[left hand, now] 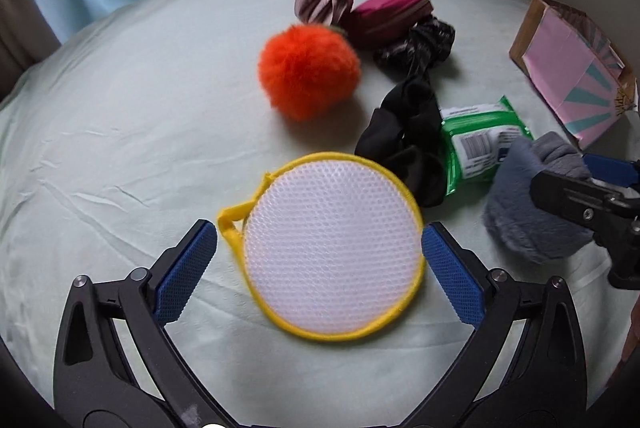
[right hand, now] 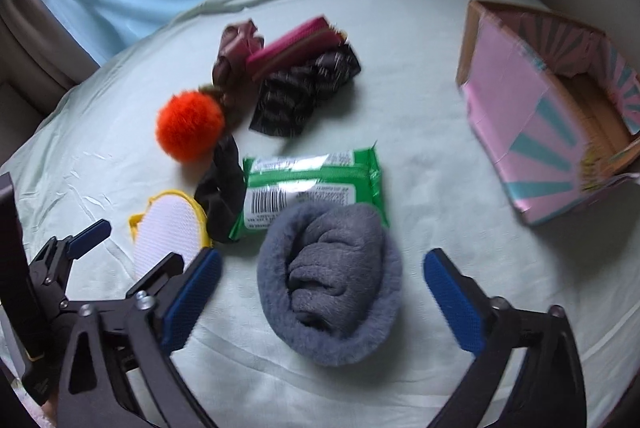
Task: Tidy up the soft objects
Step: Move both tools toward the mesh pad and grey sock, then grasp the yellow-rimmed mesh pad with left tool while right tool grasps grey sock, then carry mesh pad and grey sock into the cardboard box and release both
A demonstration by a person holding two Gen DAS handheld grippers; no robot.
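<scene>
Evidently both grippers released: left gripper (left hand: 319, 256) straddled mesh pad (left hand: 334, 246) on bedsheet (left hand: 120, 148); right gripper (right hand: 322, 302) straddled grey sock roll (right hand: 330, 282). Best: lower further, squeeze mid-body, carry toward box (right hand: 532, 132).

In the left wrist view, the right claw (left hand: 576, 188) at the frame's right edge covers part of the grey fuzzy roll (left hand: 520, 204); its far finger is mostly cut off. The black scrunchie (left hand: 404, 144) overlaps the green wipes pack (left hand: 480, 140). The pink box (left hand: 572, 76) is clipped at right.
</scene>
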